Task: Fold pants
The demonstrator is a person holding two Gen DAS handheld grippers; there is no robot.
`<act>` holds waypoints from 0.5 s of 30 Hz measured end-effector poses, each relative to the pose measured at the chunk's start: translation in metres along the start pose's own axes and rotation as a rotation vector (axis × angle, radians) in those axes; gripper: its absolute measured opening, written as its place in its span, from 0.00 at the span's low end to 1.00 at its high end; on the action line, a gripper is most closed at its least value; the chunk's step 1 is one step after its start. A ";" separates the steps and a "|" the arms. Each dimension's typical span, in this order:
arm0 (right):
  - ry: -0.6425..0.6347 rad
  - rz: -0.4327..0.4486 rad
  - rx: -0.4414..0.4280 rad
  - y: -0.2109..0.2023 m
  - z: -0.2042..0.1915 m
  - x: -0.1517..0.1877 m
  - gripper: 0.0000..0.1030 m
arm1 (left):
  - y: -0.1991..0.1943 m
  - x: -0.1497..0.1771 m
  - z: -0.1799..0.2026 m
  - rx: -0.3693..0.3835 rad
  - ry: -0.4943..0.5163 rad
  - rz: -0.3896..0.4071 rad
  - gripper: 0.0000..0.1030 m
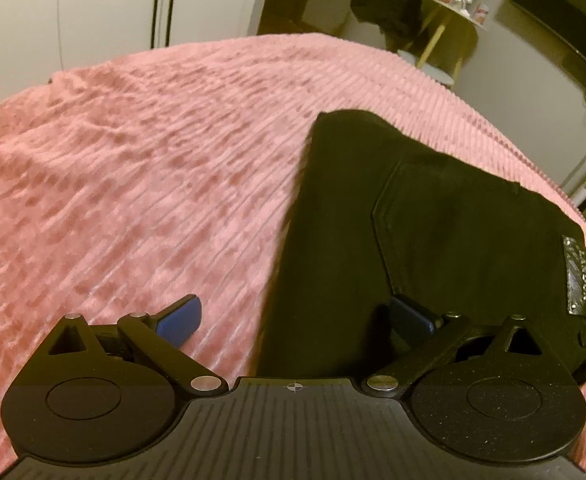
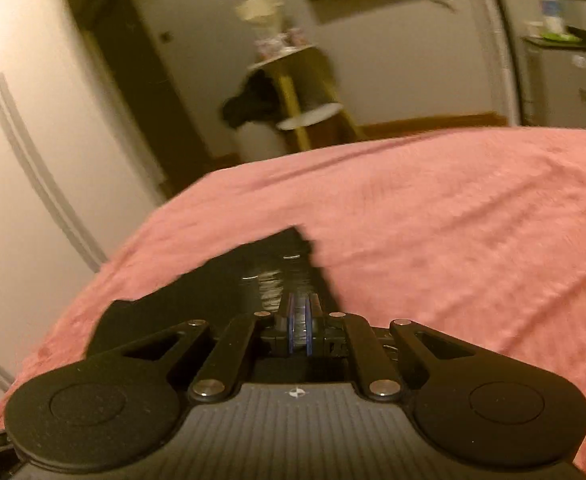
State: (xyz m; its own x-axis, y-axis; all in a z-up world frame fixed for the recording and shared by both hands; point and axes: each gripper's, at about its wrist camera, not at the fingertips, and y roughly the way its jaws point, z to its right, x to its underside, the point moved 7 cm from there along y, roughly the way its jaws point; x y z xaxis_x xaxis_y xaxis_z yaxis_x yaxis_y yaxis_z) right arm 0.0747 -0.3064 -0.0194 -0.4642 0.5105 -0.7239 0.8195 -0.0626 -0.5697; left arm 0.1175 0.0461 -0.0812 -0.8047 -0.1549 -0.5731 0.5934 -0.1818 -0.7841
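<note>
Meanwhile, black pants point(image 1: 433, 232) lie folded, back pocket up, on a pink blanket point(image 1: 133, 160); left gripper point(image 1: 293, 316) spread, right gripper point(image 2: 299, 330) pressed together.

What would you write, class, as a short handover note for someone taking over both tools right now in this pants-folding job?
Left tool: open, hovering over the black pants, one blue pad over the pink blanket, the other over the fabric.
Right tool: shut; whether it pinches the cloth cannot be told, as the picture is blurred.
Pants lie on the blanket, back pocket and waistband label facing up.
Done: pants look doubled lengthwise.
Left: probably fold them across and smooth them.
</note>
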 end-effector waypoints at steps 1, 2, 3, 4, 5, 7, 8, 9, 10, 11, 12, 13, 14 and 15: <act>-0.017 -0.015 -0.022 0.002 -0.009 0.004 0.06 | -0.002 -0.001 0.000 0.003 0.002 0.012 1.00; -0.037 -0.038 -0.040 0.006 -0.016 0.010 0.06 | -0.005 -0.002 0.001 0.005 0.004 0.022 1.00; -0.056 -0.063 -0.050 0.010 -0.022 0.017 0.06 | -0.008 -0.003 0.002 0.011 0.006 0.037 1.00; -0.072 -0.089 -0.054 0.014 -0.026 0.026 0.06 | -0.011 -0.004 0.003 0.018 0.008 0.052 1.00; -0.084 -0.119 -0.048 0.017 -0.028 0.037 0.05 | -0.015 -0.004 0.005 0.026 0.012 0.068 1.00; -0.090 -0.205 -0.008 0.030 -0.023 0.057 0.02 | -0.020 -0.005 0.009 0.052 0.025 0.088 1.00; -0.098 -0.223 0.009 0.034 -0.020 0.063 0.00 | -0.021 -0.006 0.012 0.066 0.036 0.094 1.00; -0.122 -0.220 0.014 0.033 -0.021 0.064 0.00 | -0.022 -0.005 0.016 0.080 0.050 0.096 1.00; -0.143 -0.219 0.019 0.032 -0.023 0.064 0.00 | -0.021 -0.004 0.020 0.097 0.068 0.090 1.00; -0.150 -0.225 0.026 0.033 -0.025 0.063 0.00 | -0.019 -0.003 0.025 0.105 0.086 0.079 1.00; -0.148 -0.229 0.030 0.033 -0.024 0.064 0.00 | -0.016 -0.001 0.029 0.108 0.108 0.062 1.00; -0.148 -0.231 0.031 0.032 -0.025 0.065 0.00 | -0.013 0.002 0.032 0.110 0.126 0.041 1.00; -0.148 -0.234 0.033 0.028 -0.024 0.067 0.00 | -0.008 0.005 0.035 0.108 0.144 0.010 1.00; -0.146 -0.238 0.034 0.027 -0.021 0.070 0.00 | 0.000 0.009 0.036 0.096 0.161 -0.035 1.00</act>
State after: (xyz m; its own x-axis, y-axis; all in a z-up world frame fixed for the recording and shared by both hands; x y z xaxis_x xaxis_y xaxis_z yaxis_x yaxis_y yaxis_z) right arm 0.0717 -0.2542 -0.0773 -0.6877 0.3851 -0.6155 0.6712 0.0141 -0.7411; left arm 0.1108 0.0096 -0.0776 -0.8125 0.0087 -0.5829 0.5581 -0.2774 -0.7820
